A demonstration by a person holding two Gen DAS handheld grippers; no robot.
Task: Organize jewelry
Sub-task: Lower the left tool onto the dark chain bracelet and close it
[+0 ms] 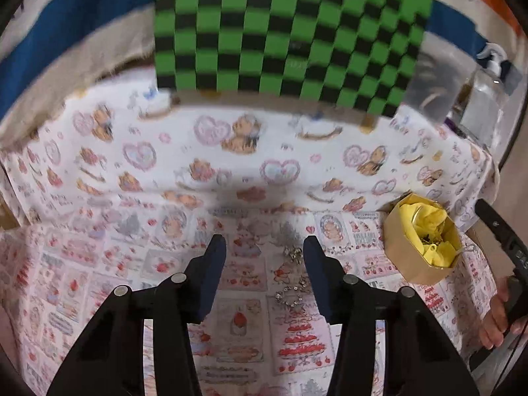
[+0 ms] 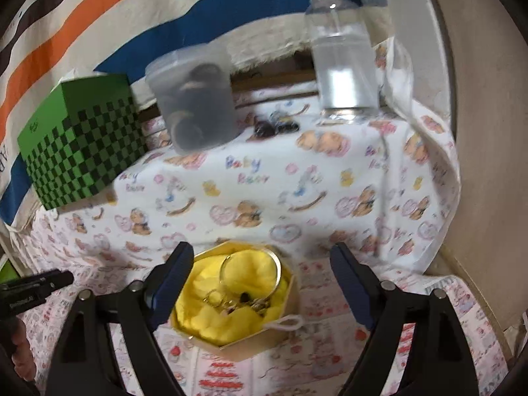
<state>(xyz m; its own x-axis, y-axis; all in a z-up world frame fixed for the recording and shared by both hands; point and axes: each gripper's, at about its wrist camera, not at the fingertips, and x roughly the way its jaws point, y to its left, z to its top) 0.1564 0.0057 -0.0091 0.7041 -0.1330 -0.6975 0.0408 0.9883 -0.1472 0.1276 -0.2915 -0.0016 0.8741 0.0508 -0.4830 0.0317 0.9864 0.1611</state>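
1. The green checkered box (image 1: 290, 33) is cut off by the top edge in the left wrist view and smeared by blur.
2. The contents of the translucent tub (image 2: 194, 95) show only as dark, blurred rings.
3. The small dark items (image 2: 275, 125) behind it are too blurred to identify.
4. The jewelry pieces (image 1: 293, 274) between the fingers are too small to tell apart.
5. The pump bottle (image 1: 485, 89) sits partly hidden at the frame's right rim.
6. The trinkets (image 2: 237, 300) in the yellow-lined box (image 2: 231, 340) tangle together indistinctly.
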